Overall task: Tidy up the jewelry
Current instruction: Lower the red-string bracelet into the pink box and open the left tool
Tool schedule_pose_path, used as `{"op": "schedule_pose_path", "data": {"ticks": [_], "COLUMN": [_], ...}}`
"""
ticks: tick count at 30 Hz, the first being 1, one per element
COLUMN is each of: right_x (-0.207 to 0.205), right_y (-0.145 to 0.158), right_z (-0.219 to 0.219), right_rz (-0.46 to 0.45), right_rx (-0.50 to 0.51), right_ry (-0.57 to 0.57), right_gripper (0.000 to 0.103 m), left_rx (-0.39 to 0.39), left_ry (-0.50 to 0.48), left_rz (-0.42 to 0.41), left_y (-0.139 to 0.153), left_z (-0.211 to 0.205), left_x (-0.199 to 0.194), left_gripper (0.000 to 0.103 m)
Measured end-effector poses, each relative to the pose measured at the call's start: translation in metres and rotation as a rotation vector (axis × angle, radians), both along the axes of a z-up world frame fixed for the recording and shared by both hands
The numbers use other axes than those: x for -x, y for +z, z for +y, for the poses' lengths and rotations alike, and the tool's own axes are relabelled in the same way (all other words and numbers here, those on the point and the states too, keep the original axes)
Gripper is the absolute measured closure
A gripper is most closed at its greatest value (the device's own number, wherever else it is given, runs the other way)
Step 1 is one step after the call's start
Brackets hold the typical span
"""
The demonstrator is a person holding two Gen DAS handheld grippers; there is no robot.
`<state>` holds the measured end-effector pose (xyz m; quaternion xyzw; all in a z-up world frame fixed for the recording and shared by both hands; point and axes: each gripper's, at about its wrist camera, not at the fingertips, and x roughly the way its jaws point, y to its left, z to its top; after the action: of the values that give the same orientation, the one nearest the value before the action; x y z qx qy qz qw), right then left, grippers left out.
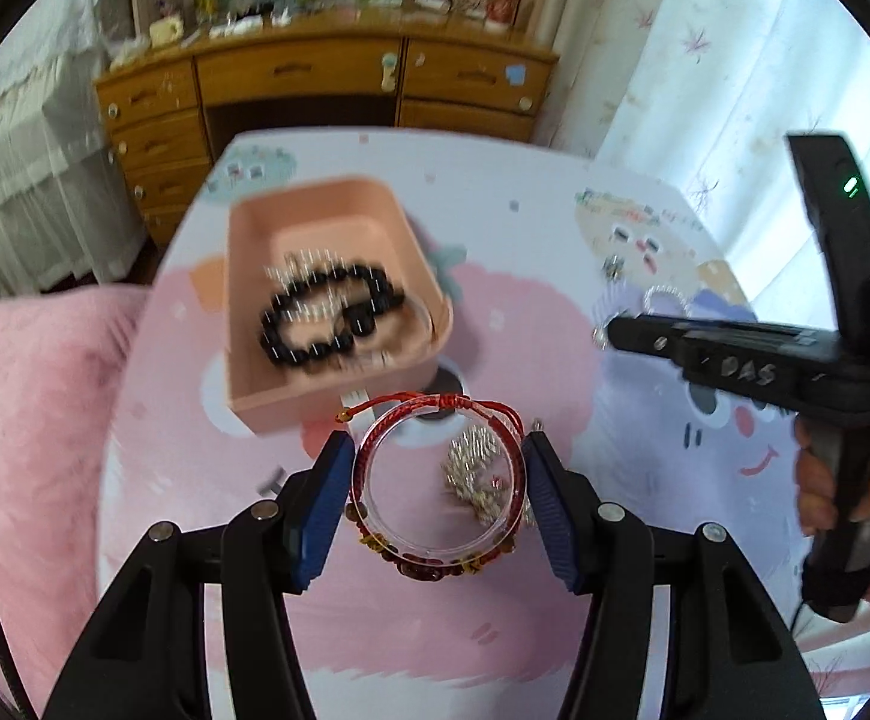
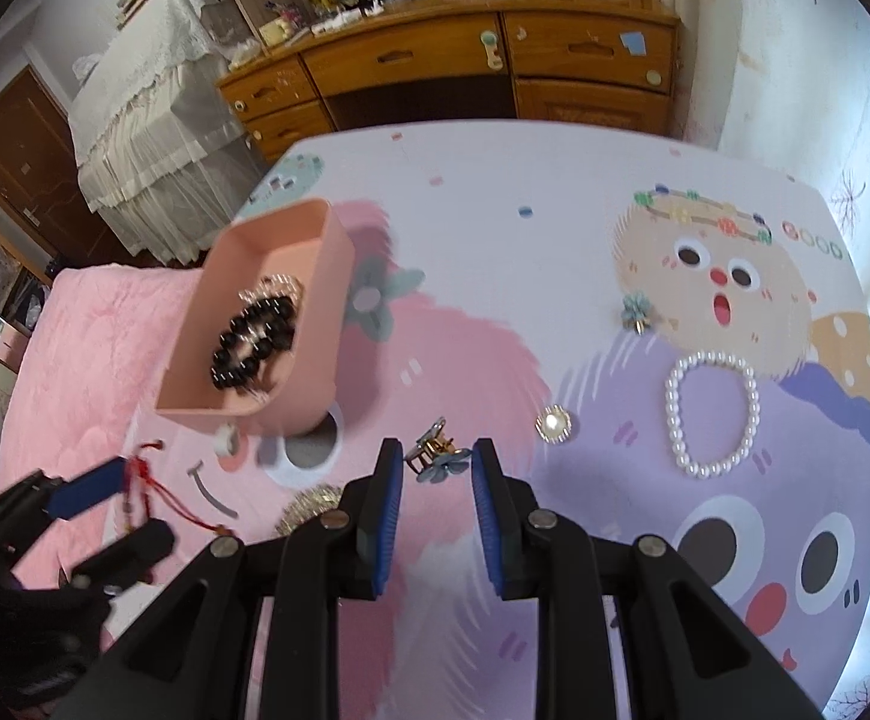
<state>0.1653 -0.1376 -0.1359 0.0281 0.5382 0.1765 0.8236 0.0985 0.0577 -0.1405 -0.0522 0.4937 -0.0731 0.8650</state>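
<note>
My left gripper (image 1: 438, 468) is shut on a clear bangle wound with red cord and beads (image 1: 435, 546), held above the table near the pink tray (image 1: 255, 396). The tray holds a black bead bracelet (image 1: 327, 318) and a clear bead bracelet (image 2: 273, 285). A gold-silver tangled piece (image 1: 474, 474) lies on the table under the bangle. My right gripper (image 2: 438, 456) has its fingers around a blue flower hair clip (image 2: 438, 456), not closed on it. The left gripper (image 2: 111, 510) shows at the left of the right wrist view with the red cord (image 2: 165, 498).
On the cartoon-print table (image 2: 555, 180) lie a pearl bracelet (image 2: 711, 411), a round pearl brooch (image 2: 552, 423), a small blue flower clip (image 2: 638, 312) and a small white ring (image 2: 225, 438). A pink bed (image 1: 33, 396) is left; a wooden desk (image 2: 465, 60) stands behind.
</note>
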Motion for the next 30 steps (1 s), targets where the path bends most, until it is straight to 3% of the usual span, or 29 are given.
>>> {"op": "schedule_pose_path", "data": {"ticks": [7, 11, 16, 21, 30], "right_x": [0.001, 0.005, 0.008, 0.007, 0.0], "right_y": [0.013, 0.018, 0.022, 0.023, 0.014], "right_z": [0.02, 0.033, 0.054, 0.076, 0.101], "right_rz": [-0.072, -0.119, -0.195, -0.242, -0.253], "right_rx": [-0.031, -0.074, -0.127, -0.176, -0.2], "right_ry": [0.042, 0.05, 0.069, 0.088, 0.103], "right_gripper": [0.08, 0.08, 0.08, 0.08, 0.079], "left_rx": [-0.038, -0.023, 0.01, -0.042, -0.011], "left_ry": [-0.028, 0.011, 0.051, 0.05, 0.043], "left_rz": [-0.075, -0.125, -0.16, -0.198, -0.168], "left_y": [0.039, 0.049, 0.053, 0.053, 0.037], "left_z": [0.018, 0.03, 0.049, 0.058, 0.075], "left_x": [-0.016, -0.03, -0.056, -0.083, -0.132], "left_gripper": [0.047, 0.047, 0.047, 0.047, 0.047]}}
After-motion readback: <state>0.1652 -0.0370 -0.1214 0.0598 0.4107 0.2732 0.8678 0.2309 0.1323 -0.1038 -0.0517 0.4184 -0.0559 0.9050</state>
